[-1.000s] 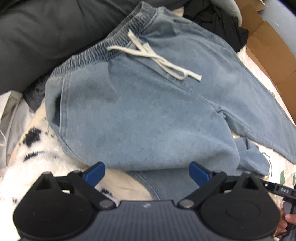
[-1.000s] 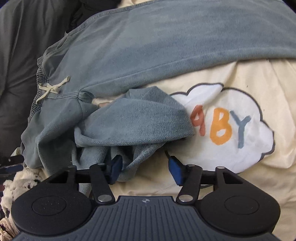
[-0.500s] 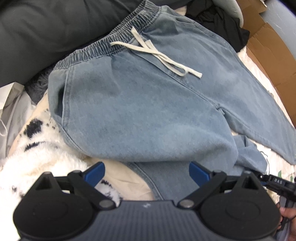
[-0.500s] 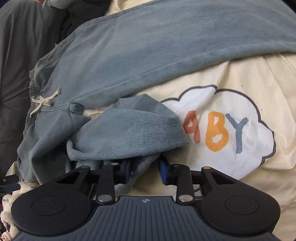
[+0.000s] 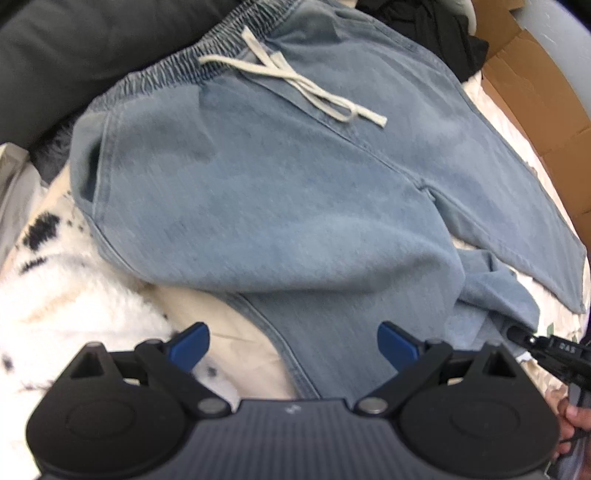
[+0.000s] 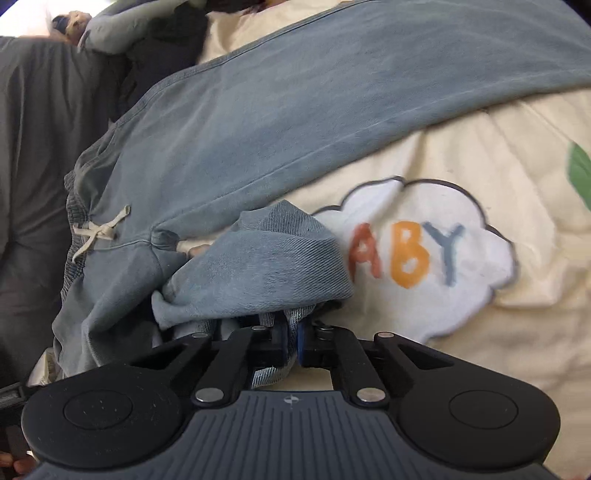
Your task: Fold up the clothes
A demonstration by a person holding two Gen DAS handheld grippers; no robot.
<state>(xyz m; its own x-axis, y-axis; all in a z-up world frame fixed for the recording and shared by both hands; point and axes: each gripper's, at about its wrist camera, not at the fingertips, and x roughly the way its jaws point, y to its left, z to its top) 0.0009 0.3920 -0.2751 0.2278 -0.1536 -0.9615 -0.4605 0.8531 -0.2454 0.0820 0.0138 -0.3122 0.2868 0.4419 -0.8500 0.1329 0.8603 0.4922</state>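
Observation:
Light blue denim trousers (image 5: 295, 192) with an elastic waist and a cream drawstring (image 5: 295, 85) lie spread on a cream blanket. My left gripper (image 5: 293, 345) hovers open above the near trouser leg, nothing between its blue pads. In the right wrist view the same trousers (image 6: 295, 110) stretch across the top, and one leg is bunched into a crumpled heap (image 6: 258, 269). My right gripper (image 6: 291, 339) is shut on the hem of that bunched leg, with denim pinched between its pads. The right gripper's tip (image 5: 532, 341) also shows at the left view's right edge.
A cream blanket with a white cloud patch reading "ABY" (image 6: 413, 254) lies under the trousers. A fluffy white and black spotted throw (image 5: 55, 288) is at the left. Dark grey cushions (image 5: 74, 44), black clothes (image 5: 424, 29) and cardboard (image 5: 535, 92) border the far side.
My right gripper's pads closed from wide apart onto the hem of the bunched leg and lifted it slightly. The left gripper drifted a little, staying open.

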